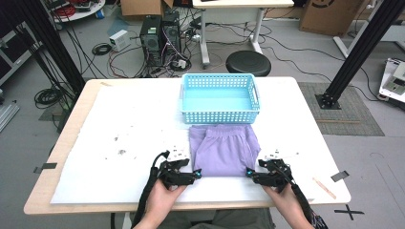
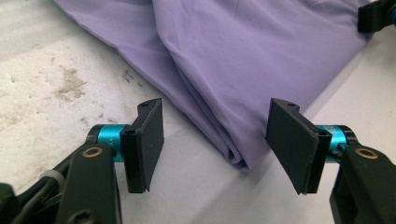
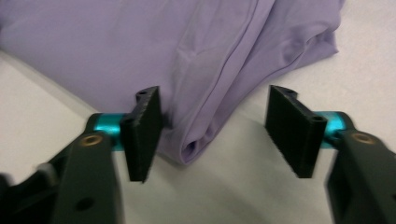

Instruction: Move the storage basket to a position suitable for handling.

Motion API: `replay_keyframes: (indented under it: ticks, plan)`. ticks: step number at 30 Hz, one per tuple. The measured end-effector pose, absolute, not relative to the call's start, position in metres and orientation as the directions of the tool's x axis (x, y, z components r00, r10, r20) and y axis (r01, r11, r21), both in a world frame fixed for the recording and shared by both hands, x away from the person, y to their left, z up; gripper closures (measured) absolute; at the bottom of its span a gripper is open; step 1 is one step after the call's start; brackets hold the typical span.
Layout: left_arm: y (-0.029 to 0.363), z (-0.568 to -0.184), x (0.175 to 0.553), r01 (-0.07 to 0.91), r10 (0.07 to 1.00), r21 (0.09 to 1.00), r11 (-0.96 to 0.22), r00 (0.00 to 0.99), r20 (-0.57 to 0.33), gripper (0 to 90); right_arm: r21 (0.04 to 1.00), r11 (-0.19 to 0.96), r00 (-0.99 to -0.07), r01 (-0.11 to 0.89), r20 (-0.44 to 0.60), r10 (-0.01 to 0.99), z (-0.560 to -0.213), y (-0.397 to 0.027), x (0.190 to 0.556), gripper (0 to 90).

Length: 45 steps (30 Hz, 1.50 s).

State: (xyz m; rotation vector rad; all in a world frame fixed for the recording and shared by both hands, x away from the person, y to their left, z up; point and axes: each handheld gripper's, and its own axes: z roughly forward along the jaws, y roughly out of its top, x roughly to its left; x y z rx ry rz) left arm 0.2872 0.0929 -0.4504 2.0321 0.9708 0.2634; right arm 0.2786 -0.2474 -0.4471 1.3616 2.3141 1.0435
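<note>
A folded lilac fabric garment with an elastic waistband (image 1: 224,150) lies flat on the white sheet covering the worktop (image 1: 119,133), near the middle of the front edge, its waistband just beside the front wall of a light blue perforated plastic basket (image 1: 220,114) that stands toward the rear edge.

The left tool (image 1: 197,174) rests low at the garment's front left corner. In the left gripper view its pads (image 2: 148,140) stand released on either side of that folded corner (image 2: 236,156), with bare sheet between each pad and the cloth.

The right tool (image 1: 249,173) sits at the garment's front right corner. In the right gripper view its jaws are released as well; the folded corner (image 3: 194,147) lies between them, close against the left pad (image 3: 144,135) and apart from the other. Whether that pad touches the cloth I cannot tell.

Grey smudges (image 1: 122,151) mark the sheet toward the worktop's left edge.
</note>
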Motion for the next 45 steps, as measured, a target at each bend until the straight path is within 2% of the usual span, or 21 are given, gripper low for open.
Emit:
replay_keyframes:
  ticks: [1, 3, 4, 5, 10, 11, 12, 15, 22, 29, 45]
  plan:
    - [0.091, -0.450, 0.287, 0.537, 0.720, 0.767, -0.352, 0.679, -0.145, 38.1, 0.694, 0.303, -0.527, 0.653, 0.129, 0.840, -0.447, -0.247, 0.279, 40.5]
    - [0.090, -0.450, 0.287, 0.544, 0.726, 0.766, -0.342, 0.671, -0.152, 40.7, 0.697, 0.303, -0.528, 0.650, 0.128, 0.839, -0.447, -0.248, 0.278, 47.4]
    - [0.089, -0.450, 0.287, 0.540, 0.728, 0.767, -0.346, 0.670, -0.143, 44.2, 0.699, 0.309, -0.544, 0.645, 0.136, 0.828, -0.447, -0.247, 0.277, 53.7]
    - [0.089, -0.450, 0.287, 0.537, 0.724, 0.766, -0.353, 0.675, -0.140, 44.2, 0.699, 0.309, -0.544, 0.645, 0.136, 0.828, -0.447, -0.247, 0.277, 53.7]
    - [0.086, -0.450, 0.289, 0.538, 0.709, 0.765, -0.354, 0.687, -0.155, 60.2, 0.697, 0.332, -0.570, 0.635, 0.133, 0.811, -0.447, -0.242, 0.276, 73.3]
    - [0.087, -0.450, 0.290, 0.538, 0.706, 0.766, -0.353, 0.690, -0.160, 66.5, 0.696, 0.336, -0.583, 0.635, 0.147, 0.799, -0.447, -0.243, 0.277, 79.1]
    - [0.087, -0.450, 0.291, 0.541, 0.700, 0.765, -0.349, 0.693, -0.171, 66.5, 0.696, 0.336, -0.583, 0.635, 0.147, 0.799, -0.447, -0.243, 0.277, 79.1]
    - [0.088, -0.451, 0.293, 0.550, 0.668, 0.760, -0.346, 0.713, -0.212, 80.2, 0.690, 0.337, -0.598, 0.641, 0.174, 0.782, -0.447, -0.245, 0.276, 83.9]
    - [0.090, -0.449, 0.286, 0.545, 0.628, 0.750, -0.374, 0.744, -0.228, 82.7, 0.694, 0.358, -0.628, 0.625, 0.175, 0.758, -0.446, -0.250, 0.269, 86.0]
    - [0.093, -0.448, 0.265, 0.529, 0.595, 0.746, -0.404, 0.772, -0.225, 82.8, 0.692, 0.397, -0.670, 0.602, 0.168, 0.723, -0.446, -0.250, 0.244, 86.5]
    - [0.092, -0.447, 0.236, 0.502, 0.571, 0.744, -0.441, 0.796, -0.199, 82.7, 0.695, 0.443, -0.713, 0.566, 0.142, 0.687, -0.444, -0.253, 0.217, 86.3]
